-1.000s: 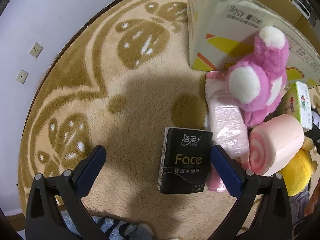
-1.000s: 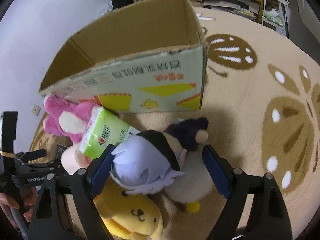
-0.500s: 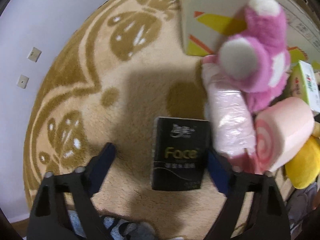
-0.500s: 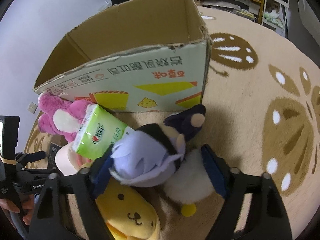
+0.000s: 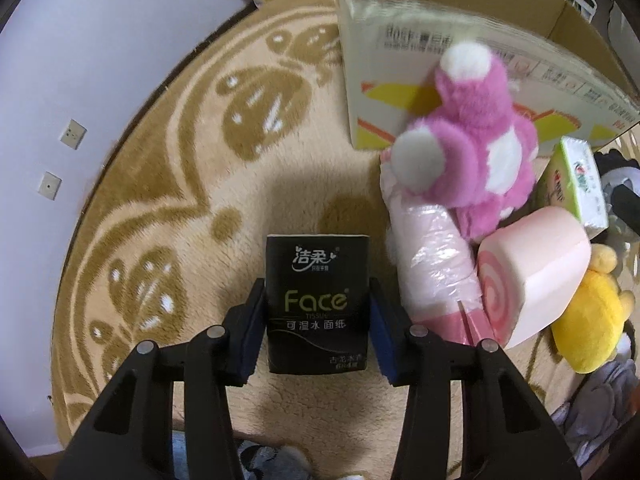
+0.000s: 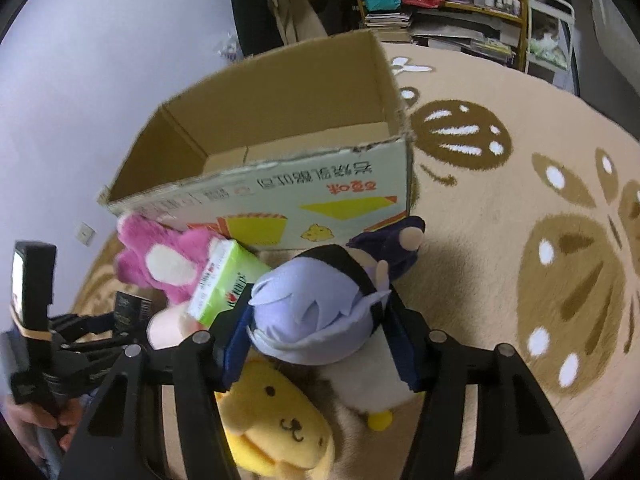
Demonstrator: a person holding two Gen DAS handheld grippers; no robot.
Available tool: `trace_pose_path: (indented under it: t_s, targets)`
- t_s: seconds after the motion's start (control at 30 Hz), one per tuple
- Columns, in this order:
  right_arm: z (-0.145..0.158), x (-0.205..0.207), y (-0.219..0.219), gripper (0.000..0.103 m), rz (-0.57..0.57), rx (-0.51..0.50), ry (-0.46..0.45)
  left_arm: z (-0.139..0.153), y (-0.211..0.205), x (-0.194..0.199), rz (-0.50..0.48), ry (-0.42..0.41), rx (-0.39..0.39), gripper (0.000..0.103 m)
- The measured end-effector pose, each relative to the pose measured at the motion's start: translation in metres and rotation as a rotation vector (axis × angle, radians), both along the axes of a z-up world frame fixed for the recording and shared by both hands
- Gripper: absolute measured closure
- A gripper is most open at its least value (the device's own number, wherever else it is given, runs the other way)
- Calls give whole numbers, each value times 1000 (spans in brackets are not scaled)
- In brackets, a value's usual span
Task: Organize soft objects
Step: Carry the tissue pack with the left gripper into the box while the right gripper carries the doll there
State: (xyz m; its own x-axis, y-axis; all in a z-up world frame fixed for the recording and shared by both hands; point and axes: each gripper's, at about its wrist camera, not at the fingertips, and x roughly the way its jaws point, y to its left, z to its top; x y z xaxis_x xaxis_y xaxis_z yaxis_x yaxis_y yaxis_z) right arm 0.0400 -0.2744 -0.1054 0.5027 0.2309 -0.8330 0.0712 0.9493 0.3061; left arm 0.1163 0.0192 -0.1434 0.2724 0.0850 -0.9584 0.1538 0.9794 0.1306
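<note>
lilac wall (image 5: 100, 60), patterned beige rug (image 5: 168, 184), cluttered shelves (image 6: 460, 4)

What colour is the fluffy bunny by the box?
Pink with white patches: the fluffy bunny shows best in the left wrist view.

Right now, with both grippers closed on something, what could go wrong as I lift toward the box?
1. The right gripper pinches the lavender-haired doll by its soft head only; the body hangs below and may slip.
2. The green tissue pack leans beside that doll and could topple.
3. The left gripper grips the black tissue pack near its lower half, so it may tilt; the cardboard box wall must be cleared.
</note>
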Motion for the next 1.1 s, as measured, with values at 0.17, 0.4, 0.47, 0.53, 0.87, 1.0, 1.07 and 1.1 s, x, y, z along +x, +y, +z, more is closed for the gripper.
trace_pose_path:
  t_s: [0.17, 0.4, 0.47, 0.53, 0.87, 1.0, 1.07, 1.1]
  targets:
    - [12, -11, -6, 40, -21, 23, -41, 21, -6, -6, 7, -64, -9, 58]
    - [36, -24, -15, 40, -27, 26, -114, 54, 0, -16, 28, -211, -33, 58]
    - [44, -28, -14, 40, -27, 22, -141, 65, 0, -19, 19, -251, -53, 58]
    - [53, -31, -14, 40, -24, 23, -169, 73, -1, -22, 7, -285, -74, 58]
    - [92, -28, -8, 40, 6, 13, -298, 126, -7, -23, -31, -504, -79, 58]
    - [97, -20, -1, 40, 30, -5, -333, 138, -7, -18, -39, -547, -96, 58]
    - [98, -15, 2, 40, 40, -15, -350, 144, -9, -14, -45, -570, -82, 58]
    - [98, -13, 3, 40, 43, -18, -354, 146, -9, -13, -47, -576, -81, 58]
